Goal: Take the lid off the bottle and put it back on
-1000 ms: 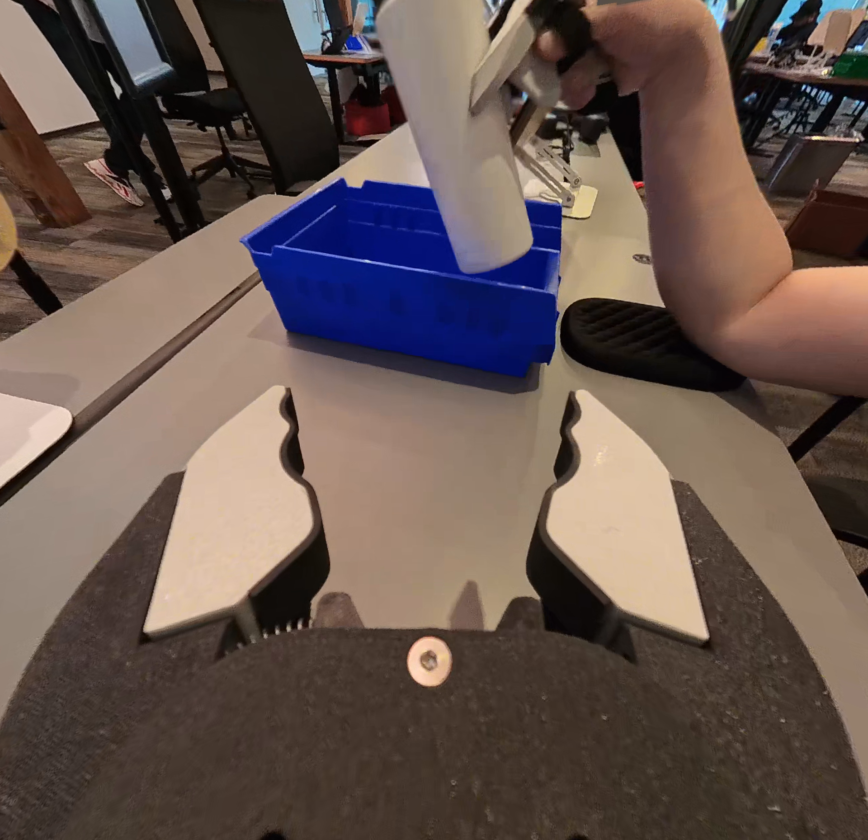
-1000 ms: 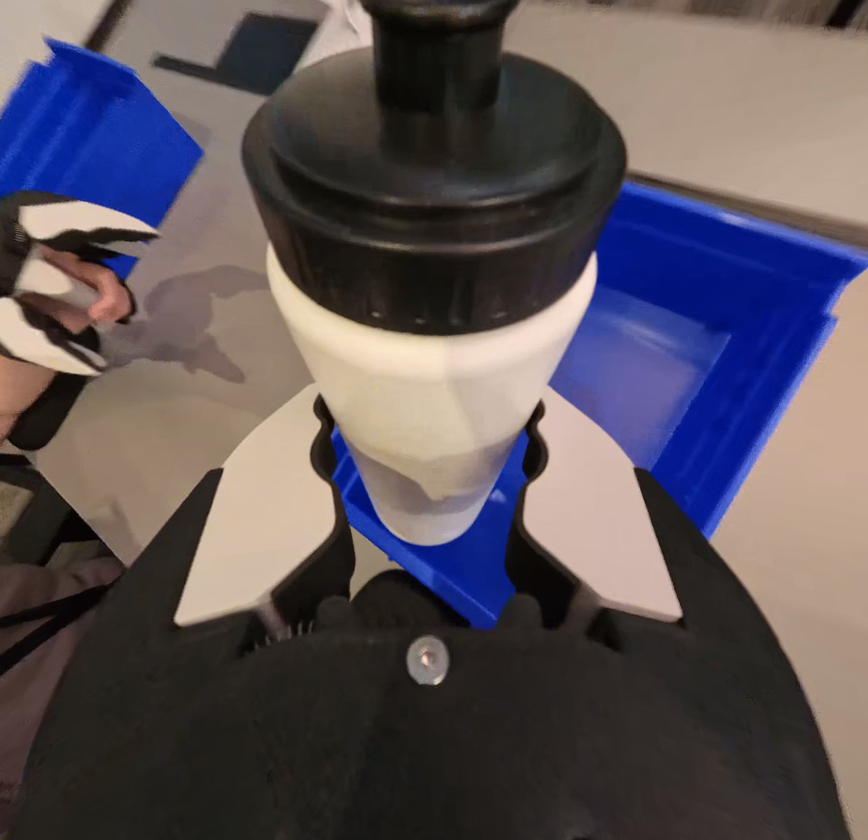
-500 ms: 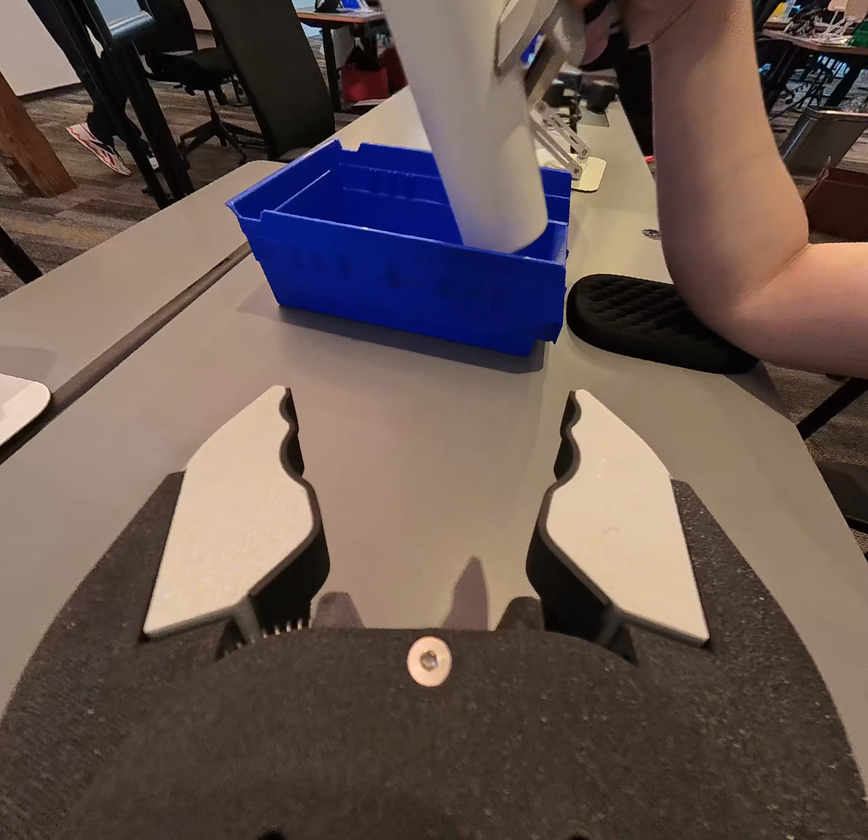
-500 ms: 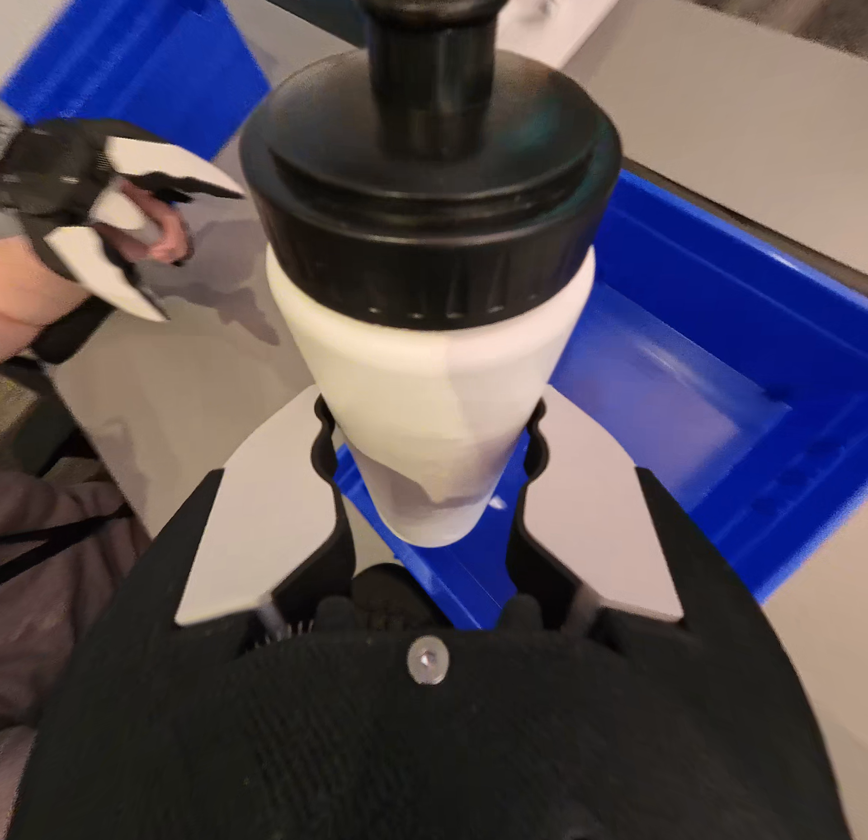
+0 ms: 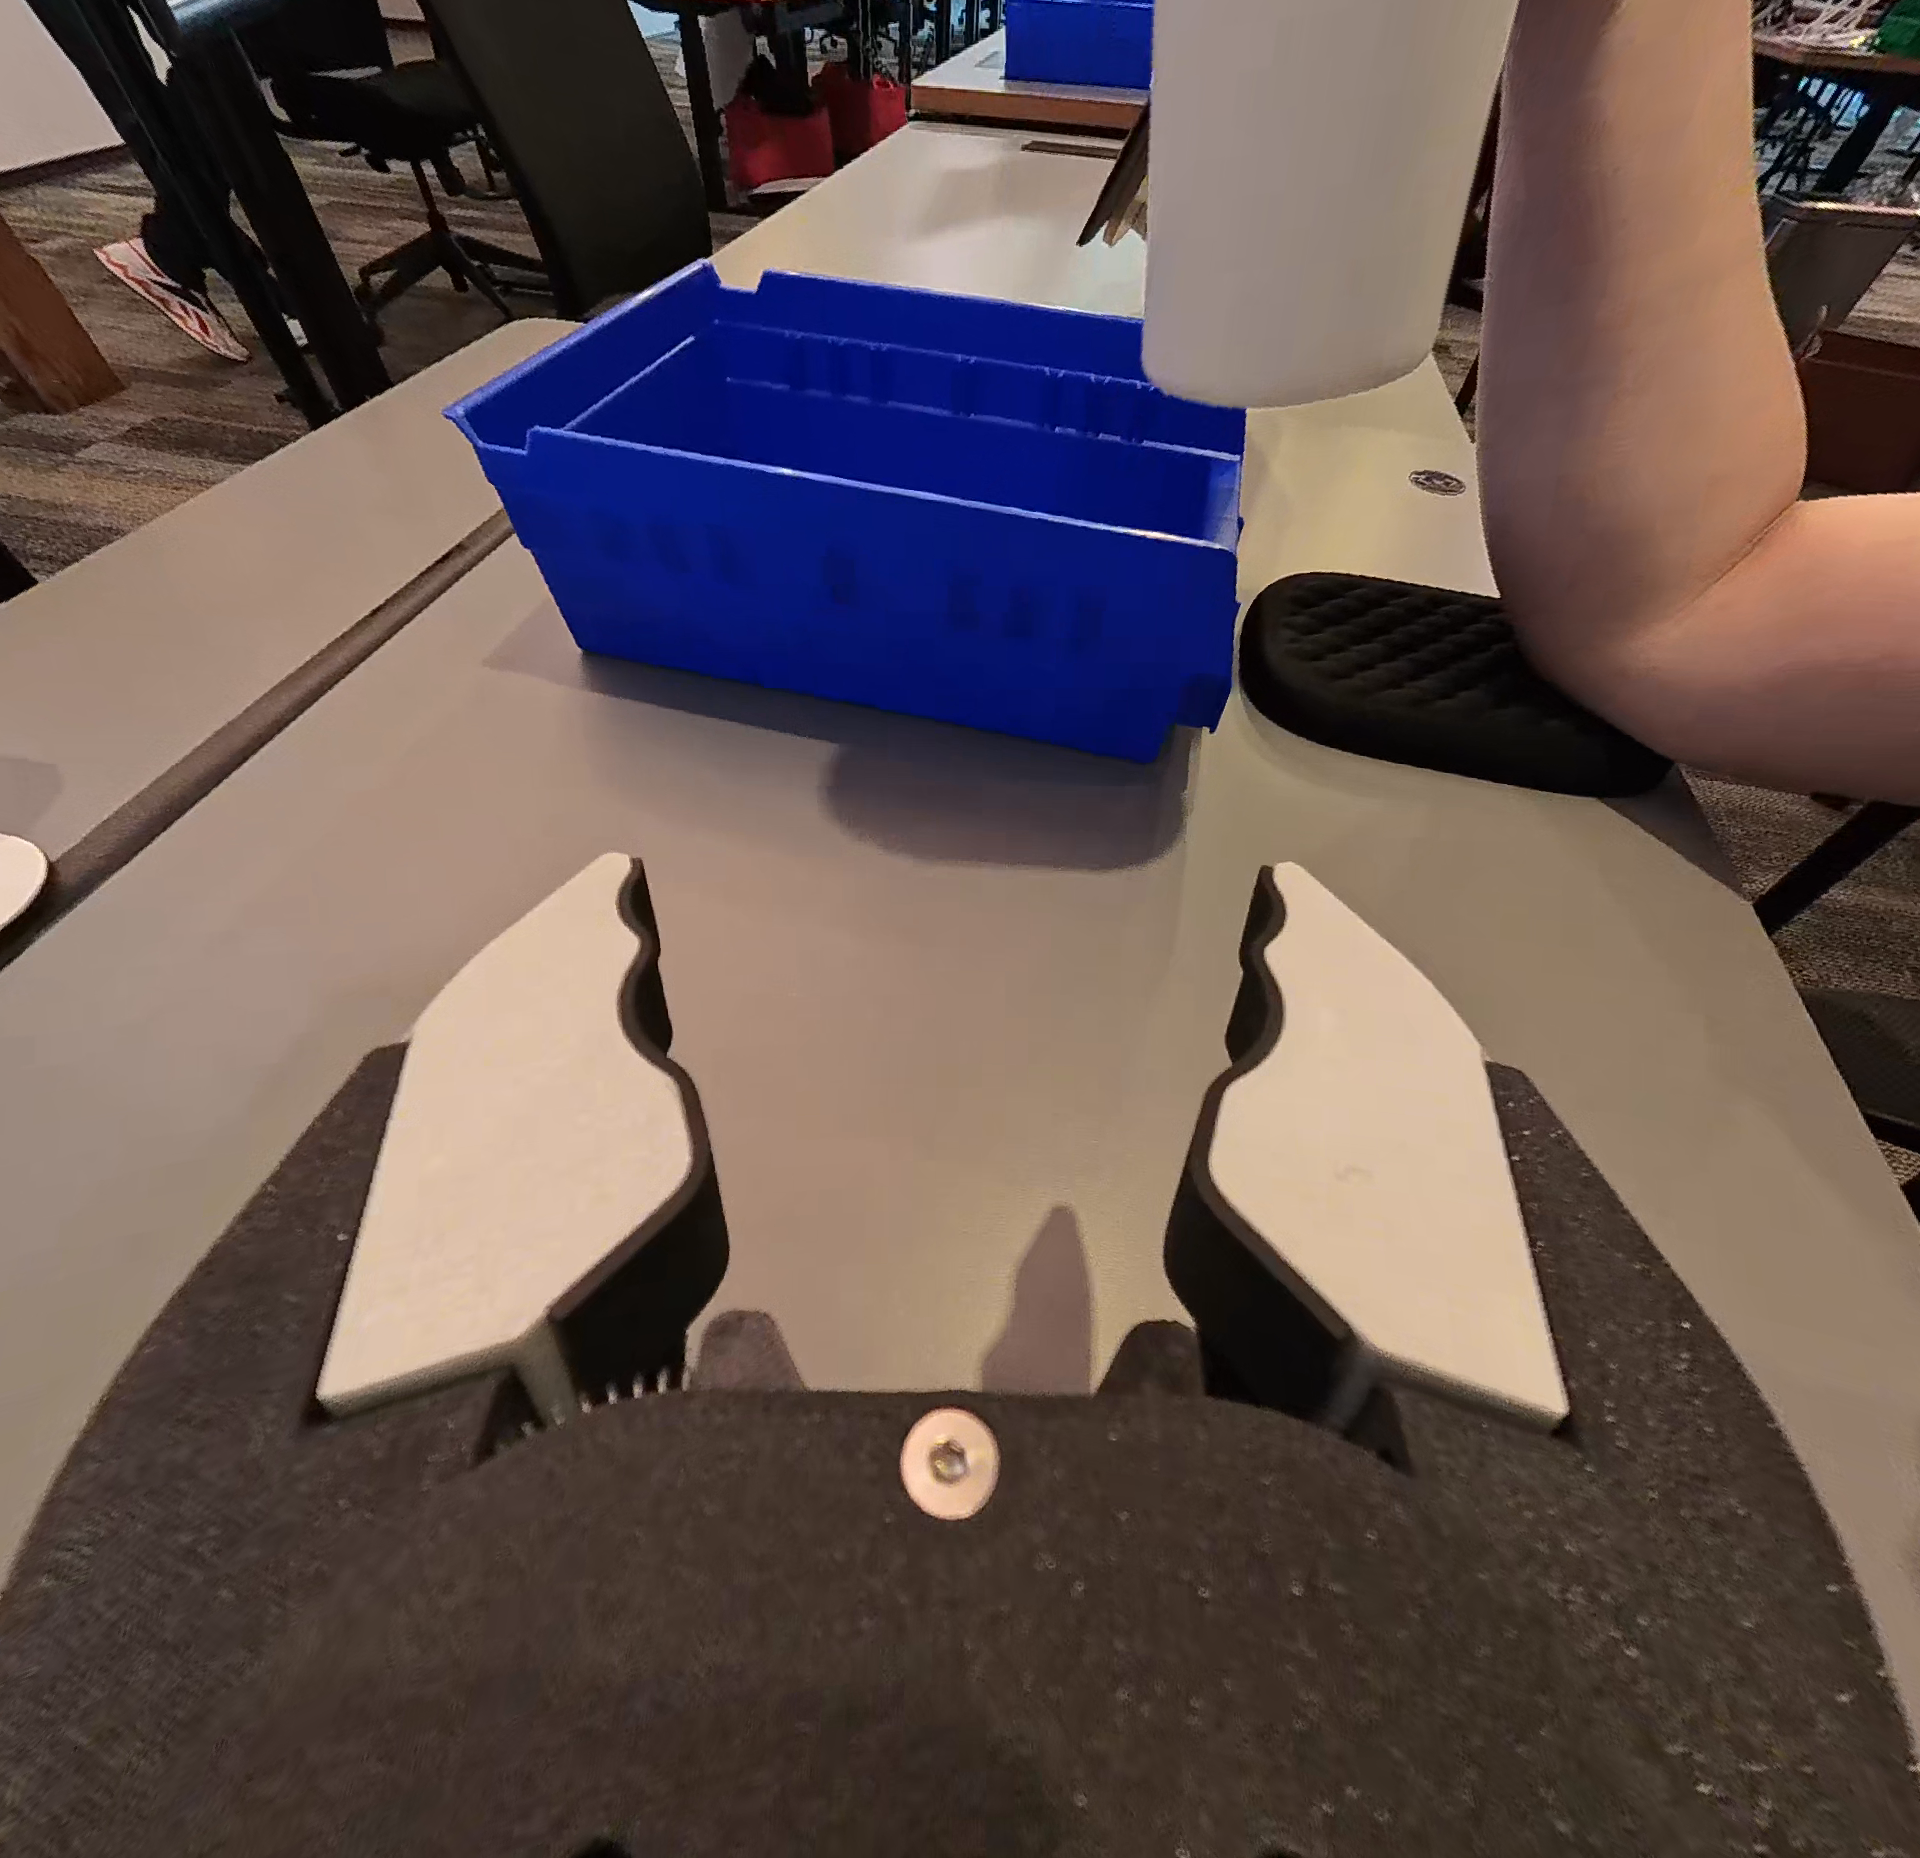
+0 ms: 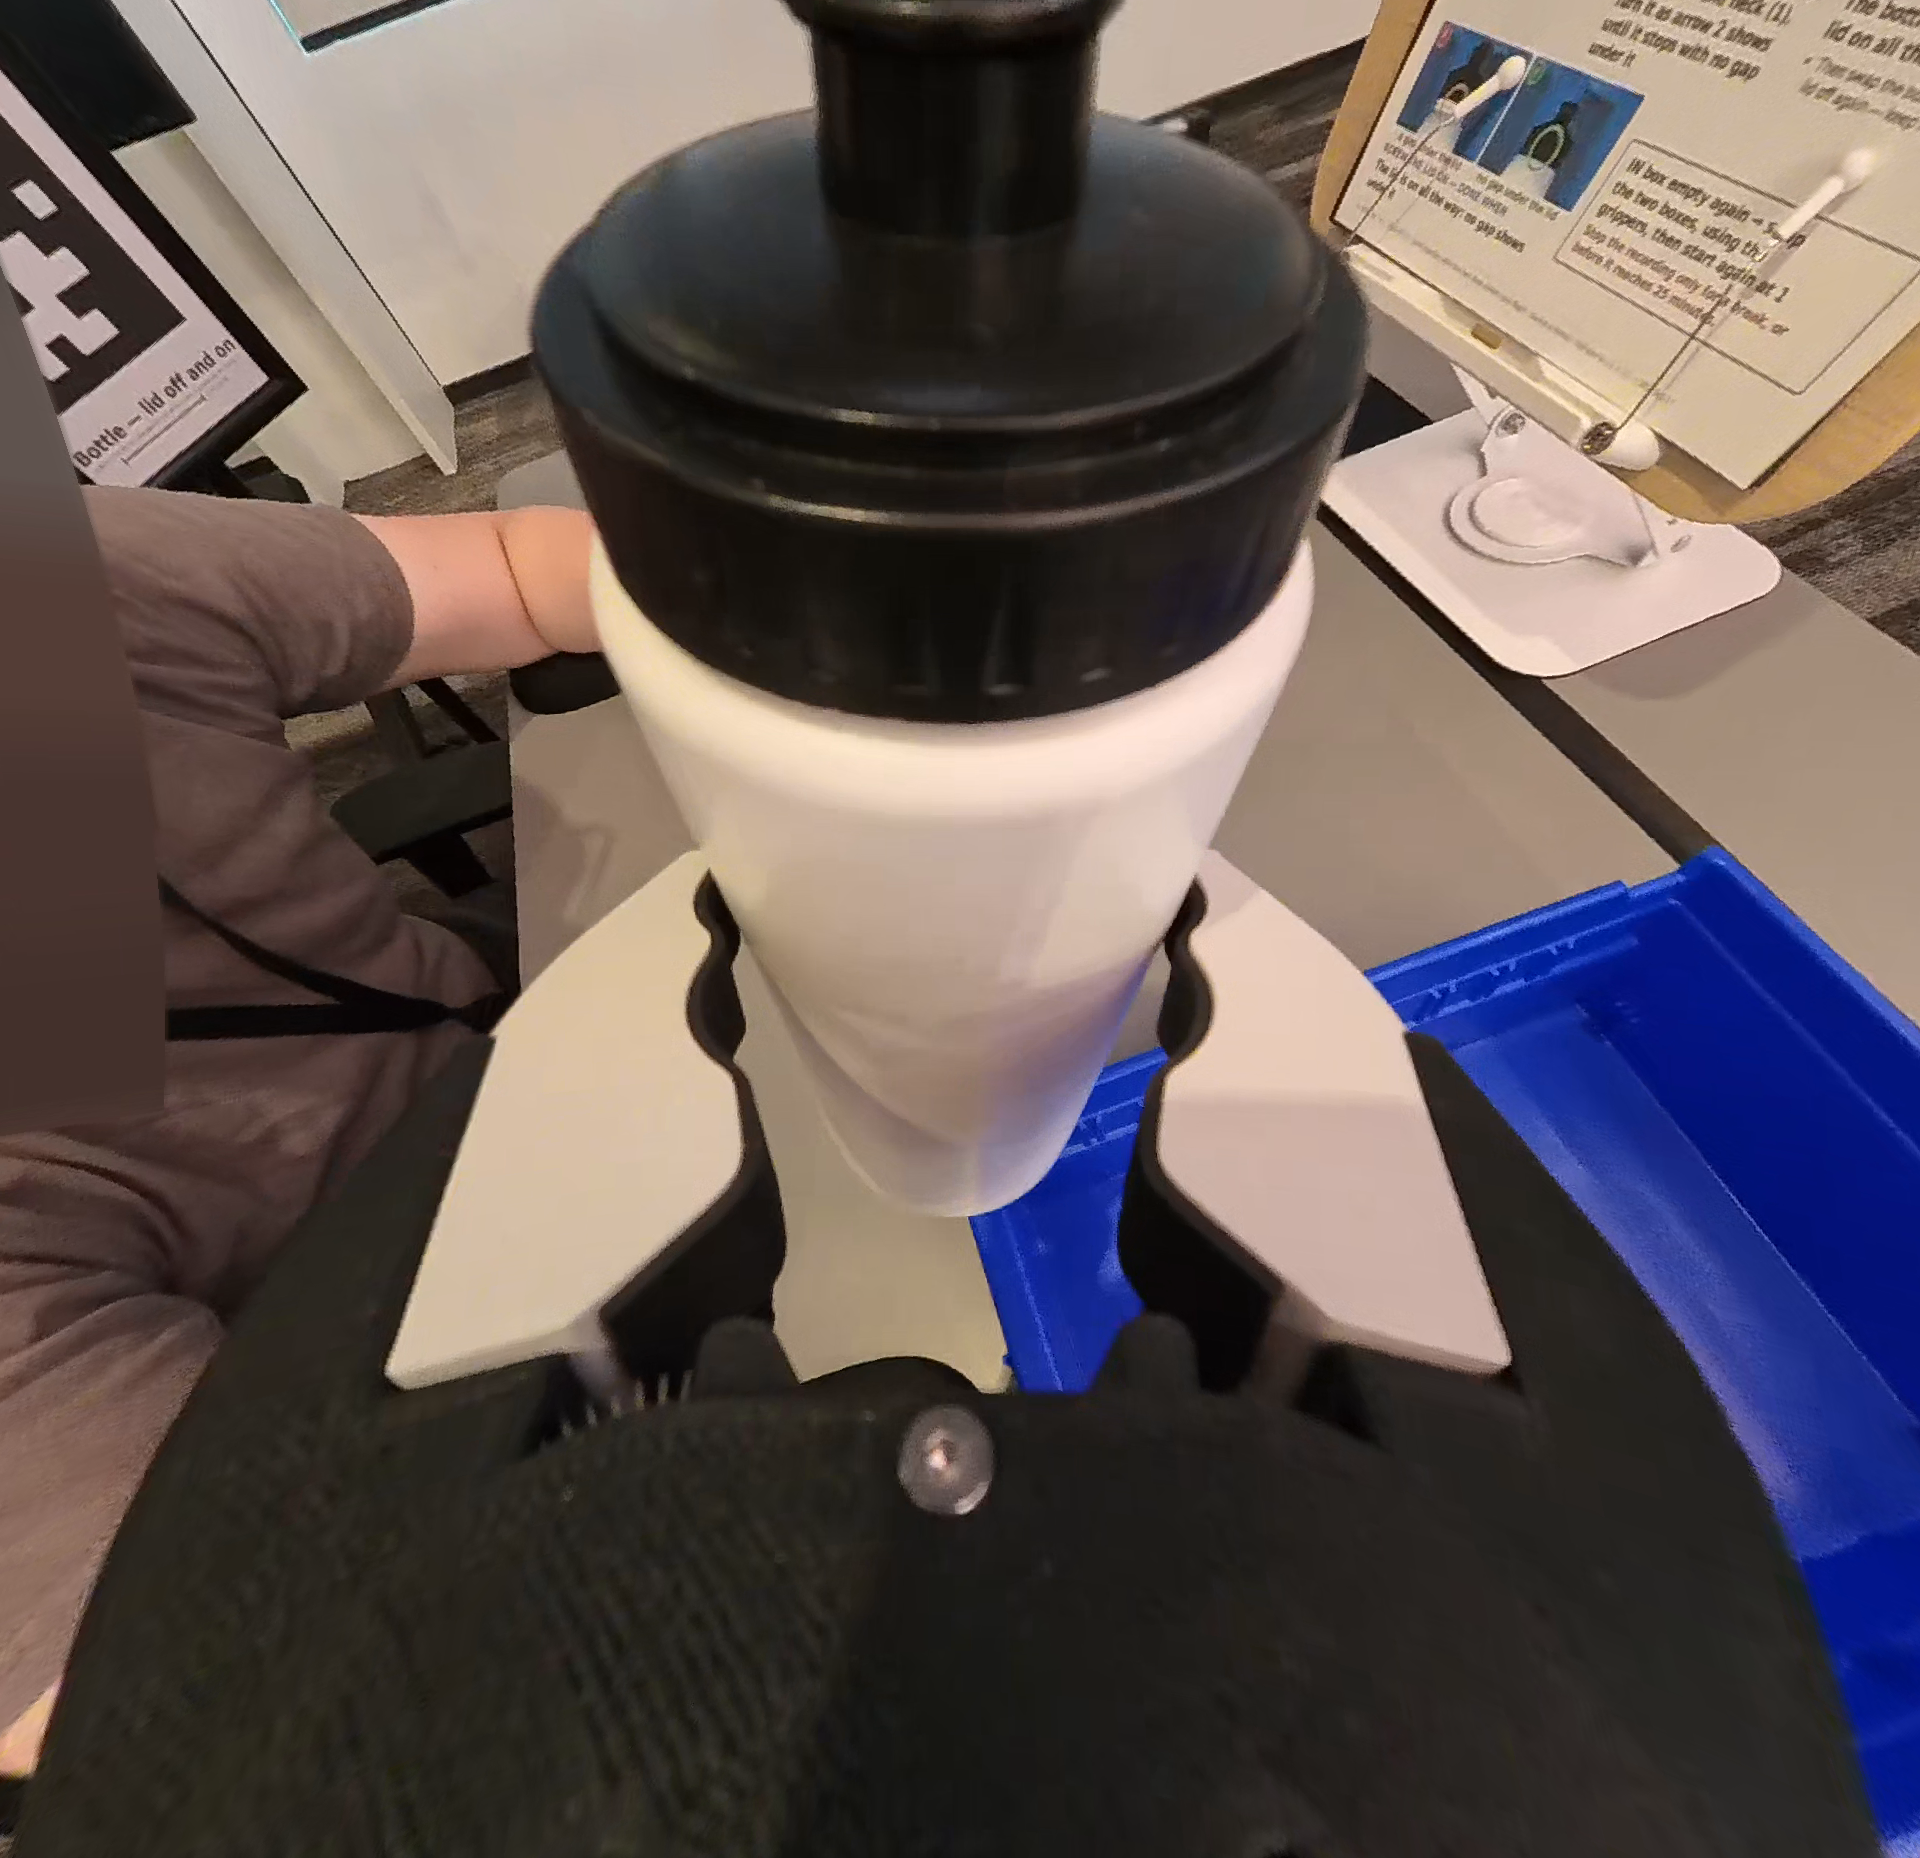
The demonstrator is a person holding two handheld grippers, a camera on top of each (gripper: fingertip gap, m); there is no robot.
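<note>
Bottle now upright, ribbed lid.

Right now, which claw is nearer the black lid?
Right. The right claw is shut on the white bottle just below the lid. The left claw is open, low over the table, far from the bottle.

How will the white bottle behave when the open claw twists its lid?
The bottle looks smooth and tapered, so it may slip or turn in the right claw. The lid has ridges, probably giving good grip. The left claw is open and empty.
</note>
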